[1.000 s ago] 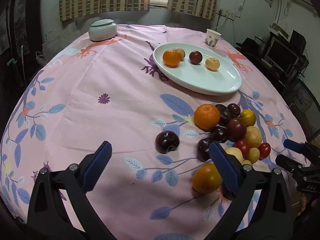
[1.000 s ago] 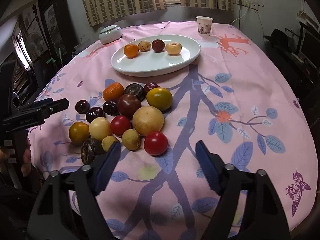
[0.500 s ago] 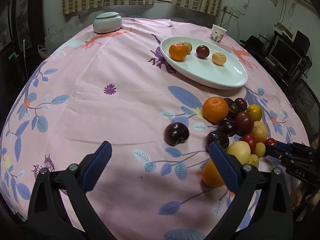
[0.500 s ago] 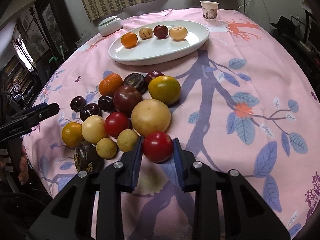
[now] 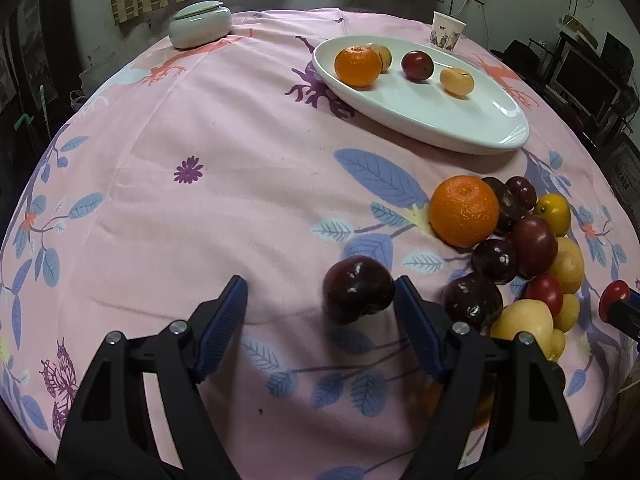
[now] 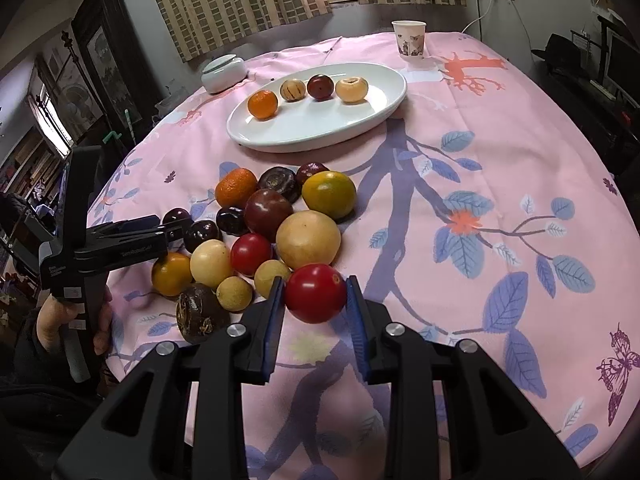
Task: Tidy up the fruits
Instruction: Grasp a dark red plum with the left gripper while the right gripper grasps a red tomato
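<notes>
A dark plum (image 5: 358, 290) lies alone on the pink cloth between the fingers of my left gripper (image 5: 320, 284), whose jaws are closing. Its right pad is at the plum's side and its left pad stands well apart. My right gripper (image 6: 315, 280) is shut on a red tomato (image 6: 315, 294) at the near edge of the fruit pile (image 6: 264, 220). The left wrist view shows that tomato (image 5: 614, 294) at the far right edge. A white oval plate (image 6: 312, 140) farther back holds an orange (image 6: 263, 105) and three small fruits.
A lidded pale green jar (image 5: 200, 25) and a paper cup (image 5: 446, 33) stand at the table's far side. A hand (image 6: 60, 312) holds the left gripper's grip at the left table edge. Furniture and screens stand around the round table.
My right gripper closed on the red tomato. My left gripper moved forward and down to the dark plum, and its jaws have narrowed around it.
</notes>
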Motion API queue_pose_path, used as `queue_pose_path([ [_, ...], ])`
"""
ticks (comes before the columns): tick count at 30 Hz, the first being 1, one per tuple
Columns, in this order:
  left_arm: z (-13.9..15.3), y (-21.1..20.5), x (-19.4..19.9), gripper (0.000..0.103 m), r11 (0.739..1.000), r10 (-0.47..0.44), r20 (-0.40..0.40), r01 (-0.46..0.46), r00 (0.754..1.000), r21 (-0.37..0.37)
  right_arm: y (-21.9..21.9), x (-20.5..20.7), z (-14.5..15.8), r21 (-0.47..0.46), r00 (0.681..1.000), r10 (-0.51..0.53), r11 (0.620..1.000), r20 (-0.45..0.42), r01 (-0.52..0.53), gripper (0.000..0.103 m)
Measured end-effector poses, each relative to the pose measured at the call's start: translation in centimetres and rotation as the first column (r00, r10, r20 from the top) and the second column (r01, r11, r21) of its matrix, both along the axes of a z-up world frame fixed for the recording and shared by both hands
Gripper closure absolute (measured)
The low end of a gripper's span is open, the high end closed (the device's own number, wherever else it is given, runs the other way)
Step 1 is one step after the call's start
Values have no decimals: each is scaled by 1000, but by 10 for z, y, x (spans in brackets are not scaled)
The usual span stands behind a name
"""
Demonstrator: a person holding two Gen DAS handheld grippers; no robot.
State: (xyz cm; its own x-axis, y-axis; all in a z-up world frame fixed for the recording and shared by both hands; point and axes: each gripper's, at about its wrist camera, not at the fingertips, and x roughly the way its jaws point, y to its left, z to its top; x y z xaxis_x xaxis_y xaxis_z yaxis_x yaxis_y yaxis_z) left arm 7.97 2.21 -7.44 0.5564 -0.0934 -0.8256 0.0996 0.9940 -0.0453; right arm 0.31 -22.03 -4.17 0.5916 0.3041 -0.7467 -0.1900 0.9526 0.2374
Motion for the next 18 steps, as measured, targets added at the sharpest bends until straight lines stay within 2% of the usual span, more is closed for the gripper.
queue_pose_path([
  [1,2,2,-2,35,1000,6,8,-6,1000,-9,1,0,0,2,1000,2,1000,1,-2,72],
  [2,5,4,-5,57,998,-11,15,12,1000,-61,2,-1,0,4,1000,5,1000,1,-5,72],
  [3,7,4,-6,70,994,-32,8,33,999,-104,2,-1,0,6,1000,7,1000,2,-7,72],
  [5,10,2,-11,70,995,-27,15,28,1000,-93,3,-1,0,12,1000,10,1000,0,-10,72],
  [13,33,6,-31,70,989,-29,54,37,998,-143,9,0,4,22,1000,30,999,7,-30,72],
  [18,48,0,-40,70,989,-57,81,67,995,-135,13,2,5,26,999,41,999,11,-41,72],
])
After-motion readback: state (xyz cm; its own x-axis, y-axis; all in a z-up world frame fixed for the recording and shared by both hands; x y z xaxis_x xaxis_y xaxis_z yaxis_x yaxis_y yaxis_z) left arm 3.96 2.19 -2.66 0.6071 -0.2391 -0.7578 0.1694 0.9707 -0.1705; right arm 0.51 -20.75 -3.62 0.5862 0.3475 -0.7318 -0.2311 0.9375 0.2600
